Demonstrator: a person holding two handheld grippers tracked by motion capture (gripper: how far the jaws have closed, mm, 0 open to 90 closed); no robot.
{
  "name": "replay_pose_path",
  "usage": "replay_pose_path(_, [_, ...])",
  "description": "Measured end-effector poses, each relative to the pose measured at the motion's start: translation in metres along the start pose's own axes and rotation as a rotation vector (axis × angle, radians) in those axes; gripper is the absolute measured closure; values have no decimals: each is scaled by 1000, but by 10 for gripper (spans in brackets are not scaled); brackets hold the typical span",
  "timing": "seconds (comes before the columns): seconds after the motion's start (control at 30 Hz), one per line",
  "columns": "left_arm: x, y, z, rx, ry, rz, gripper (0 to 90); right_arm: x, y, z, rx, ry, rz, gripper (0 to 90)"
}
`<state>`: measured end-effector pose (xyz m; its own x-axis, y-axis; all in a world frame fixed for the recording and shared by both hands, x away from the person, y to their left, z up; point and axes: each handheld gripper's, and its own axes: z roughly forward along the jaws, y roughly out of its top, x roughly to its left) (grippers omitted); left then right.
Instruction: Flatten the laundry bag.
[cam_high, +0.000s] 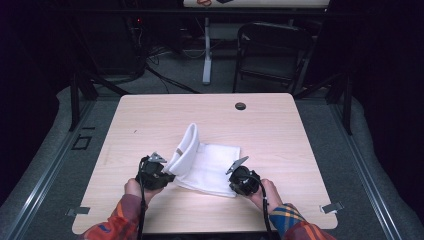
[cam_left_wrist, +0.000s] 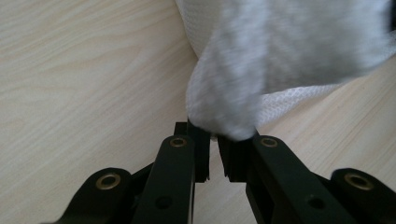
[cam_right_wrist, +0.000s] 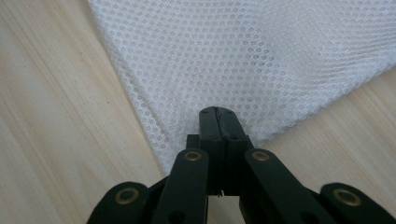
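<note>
A white mesh cloth (cam_high: 212, 165) lies on the light wooden table (cam_high: 150, 115). Its left part stands up in a curved fold (cam_high: 187, 147). My left gripper (cam_high: 168, 175) is at the foot of that fold. In the left gripper view its jaws stand almost together, and the blurred cloth (cam_left_wrist: 280, 51) hangs from the left gripper (cam_left_wrist: 214, 140) at the pads. My right gripper (cam_high: 232, 175) is at the cloth's near right corner. In the right gripper view the right gripper (cam_right_wrist: 217, 114) is shut with its tips resting on the flat mesh cloth (cam_right_wrist: 243, 56). I cannot tell whether mesh is pinched there.
A small dark round cap (cam_high: 240, 106) sits in the table top near its far edge. Behind the table stand a dark folding chair (cam_high: 270, 50) and a white table leg (cam_high: 207, 55). Bare wood surrounds the cloth.
</note>
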<state>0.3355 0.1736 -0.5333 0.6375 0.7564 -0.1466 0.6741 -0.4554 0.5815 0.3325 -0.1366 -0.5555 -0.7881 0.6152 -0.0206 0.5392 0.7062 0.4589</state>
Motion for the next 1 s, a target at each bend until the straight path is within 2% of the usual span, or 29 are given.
replay_pose_path(0.17, [-4,1,0,25,-9,6,777,-3,-1,-1,3,-12,-2,900])
replay_pose_path(0.2, [-4,1,0,28,-9,5,746,-5,-1,-2,16,-18,-9,900])
replay_pose_path(0.23, [-4,1,-1,34,-6,3,659,-8,-3,-2,7,-20,2,900])
replay_pose_path(0.27, [-4,0,-2,43,-2,8,659,-8,-3,-2,7,-20,2,900])
replay_pose_path(0.37, [-4,-3,-8,52,22,-2,507,-13,-4,-3,13,-24,-3,900])
replay_pose_path(0.43, [-3,-5,-15,58,32,-2,440,-15,-5,-3,2,-23,8,894])
replay_pose_path(0.57, [-1,-12,-29,26,30,-13,335,-20,-5,-5,18,-30,16,852])
replay_pose_path(0.67, [1,-15,-37,3,48,-7,277,-22,-3,-8,24,-17,27,755])
replay_pose_path(0.7, [1,-15,-38,-14,46,-19,263,-22,-3,-10,15,-11,38,731])
replay_pose_path(0.77, [-1,-13,-38,-19,56,-2,224,-22,-1,-14,15,4,44,621])
replay_pose_path(0.83, [-4,-11,-36,-19,62,18,200,-23,0,-19,2,22,70,562])
replay_pose_path(0.9, [-7,-8,-34,-22,59,33,186,-25,0,-24,-2,34,77,435])
replay_pose_path(0.93, [-7,-7,-33,-25,57,50,148,-27,0,-28,-16,57,99,347])
replay_pose_path(0.97, [-8,-5,-33,-26,59,60,148,-27,0,-28,-16,57,99,347])
replay_pose_path(1.0, [-9,-3,-31,-30,60,67,145,-28,-1,-30,-26,80,103,288])
